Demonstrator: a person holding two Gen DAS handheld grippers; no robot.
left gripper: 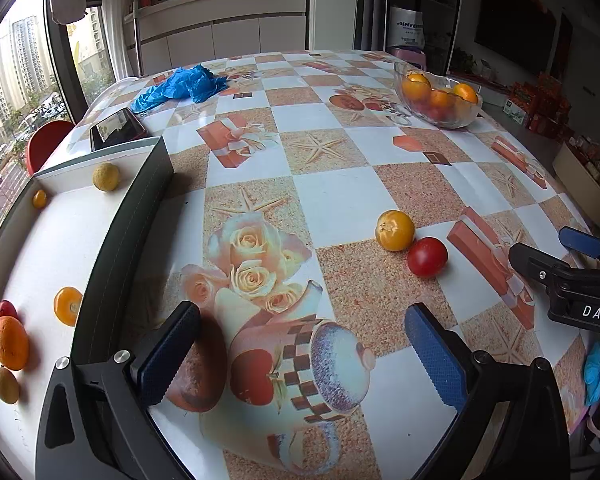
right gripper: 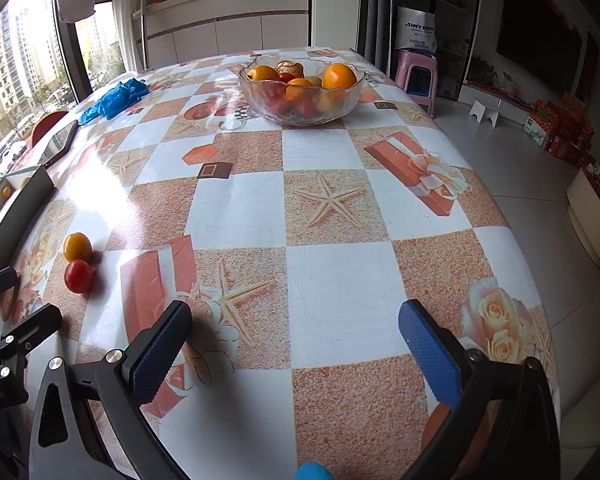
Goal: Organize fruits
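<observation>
My left gripper (left gripper: 302, 334) hangs open over the patterned tablecloth with nothing between its blue pads. Ahead and to its right lie a yellow fruit (left gripper: 395, 230) and a red tomato (left gripper: 427, 257), touching each other. A white tray with a dark rim (left gripper: 112, 248) at the left holds several fruits, among them an orange (left gripper: 10, 343) and a yellow-green one (left gripper: 105, 176). My right gripper (right gripper: 296, 326) is open and empty over the table. The same yellow fruit (right gripper: 77, 247) and tomato (right gripper: 79, 276) sit far to its left. A glass bowl (right gripper: 300, 90) of oranges and tomatoes stands at the back.
A blue plastic bag (left gripper: 180, 86) and a phone (left gripper: 118, 128) lie at the far left of the table. The right gripper's fingers (left gripper: 572, 276) show at the left view's right edge. A pink stool (right gripper: 416, 74) stands past the table's far right corner.
</observation>
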